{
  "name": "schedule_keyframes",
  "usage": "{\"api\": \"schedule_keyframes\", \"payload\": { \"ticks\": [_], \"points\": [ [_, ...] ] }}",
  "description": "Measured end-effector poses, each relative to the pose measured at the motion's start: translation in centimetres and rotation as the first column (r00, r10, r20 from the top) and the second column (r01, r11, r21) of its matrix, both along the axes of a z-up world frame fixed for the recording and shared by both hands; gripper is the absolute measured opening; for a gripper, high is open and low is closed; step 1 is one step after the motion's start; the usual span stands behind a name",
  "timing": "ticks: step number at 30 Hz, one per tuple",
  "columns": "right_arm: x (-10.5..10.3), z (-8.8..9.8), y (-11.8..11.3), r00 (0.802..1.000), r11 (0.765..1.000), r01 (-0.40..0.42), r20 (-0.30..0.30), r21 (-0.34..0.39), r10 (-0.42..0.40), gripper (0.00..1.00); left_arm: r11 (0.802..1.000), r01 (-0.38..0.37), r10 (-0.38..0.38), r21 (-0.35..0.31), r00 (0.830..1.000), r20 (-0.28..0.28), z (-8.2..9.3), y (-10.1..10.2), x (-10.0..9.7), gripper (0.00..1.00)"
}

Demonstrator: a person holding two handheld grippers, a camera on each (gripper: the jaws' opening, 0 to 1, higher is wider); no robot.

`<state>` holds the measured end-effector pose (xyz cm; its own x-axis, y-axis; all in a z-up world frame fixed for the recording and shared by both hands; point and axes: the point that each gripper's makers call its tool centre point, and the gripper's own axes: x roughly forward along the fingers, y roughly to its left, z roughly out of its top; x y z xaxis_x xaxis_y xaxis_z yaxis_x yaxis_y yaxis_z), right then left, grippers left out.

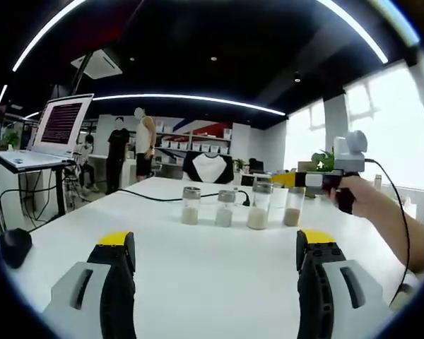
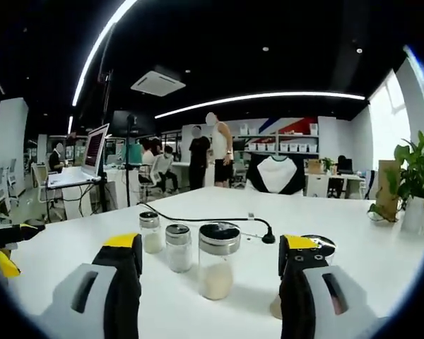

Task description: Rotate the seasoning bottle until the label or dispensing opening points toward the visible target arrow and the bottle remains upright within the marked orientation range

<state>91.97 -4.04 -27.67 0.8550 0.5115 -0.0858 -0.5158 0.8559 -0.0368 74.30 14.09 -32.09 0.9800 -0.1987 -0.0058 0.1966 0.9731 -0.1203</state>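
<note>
I am bringing the right gripper (image 2: 208, 282), jaws apart and empty, toward the nearest seasoning bottle (image 2: 218, 263), smooth, slippery glass best gripped mid-body, while the left gripper (image 1: 215, 272) is hanging open.

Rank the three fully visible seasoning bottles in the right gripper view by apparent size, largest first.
1. Right bottle, nearest the camera.
2. Middle bottle.
3. Left bottle, farthest.

Nearness likely drives the differences; true sizes may match.

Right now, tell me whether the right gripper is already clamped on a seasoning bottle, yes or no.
No: in the right gripper view the right gripper stands open, jaws either side of the nearest bottle with clear gaps.
</note>
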Motion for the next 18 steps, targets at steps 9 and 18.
{"api": "schedule_keyframes", "payload": {
  "ticks": [9,18],
  "points": [
    [2.3,-1.4,0.1,0.999,1.000,-0.030,-0.025,-0.008,0.030,0.75,1.000,-0.007,0.007,-0.002,1.000,0.006,0.0,0.2,-0.1,1.00],
    [3.9,-2.3,0.9,0.998,0.998,-0.063,0.003,-0.003,0.063,0.65,1.000,-0.003,0.003,-0.012,1.000,0.005,-0.2,0.3,-0.3,1.00]
  ]
}}
